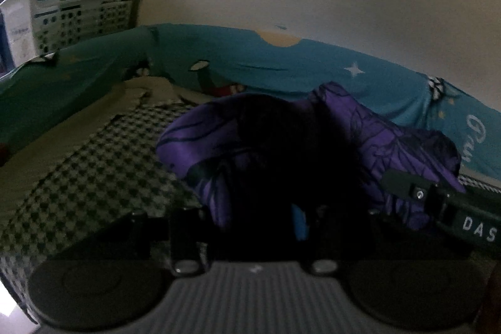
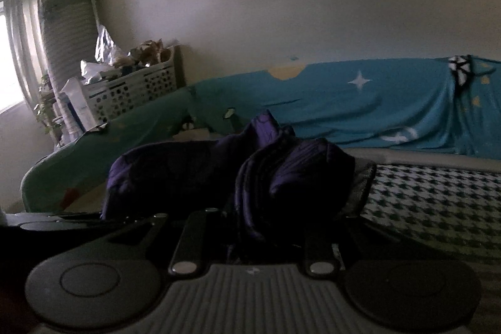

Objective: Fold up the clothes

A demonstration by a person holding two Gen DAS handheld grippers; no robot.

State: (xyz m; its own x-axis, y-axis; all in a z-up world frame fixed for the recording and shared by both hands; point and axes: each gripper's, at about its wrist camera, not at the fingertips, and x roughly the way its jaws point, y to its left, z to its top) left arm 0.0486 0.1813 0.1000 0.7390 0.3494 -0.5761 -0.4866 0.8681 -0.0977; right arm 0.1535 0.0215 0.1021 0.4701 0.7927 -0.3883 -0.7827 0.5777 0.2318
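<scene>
A purple garment [image 1: 194,140] with dark line markings hangs bunched up right in front of my left gripper [image 1: 269,208]. It hides the fingers, which look shut on a fold of it. At the right of that view, a finger [image 1: 404,183] of my right gripper reaches into the same cloth. In the right wrist view the garment [image 2: 175,171] is a dark heap over my right gripper [image 2: 256,208]. That gripper is shut on a gathered fold of it, and its fingertips are buried in the fabric.
A black-and-white houndstooth blanket [image 1: 94,177] [image 2: 438,202] covers the bed below. A teal sheet with stars [image 1: 281,64] [image 2: 375,102] drapes along the wall behind. A full white laundry basket [image 1: 87,14] [image 2: 137,89] stands at the back left. Beige cloth [image 1: 62,121] lies on the left.
</scene>
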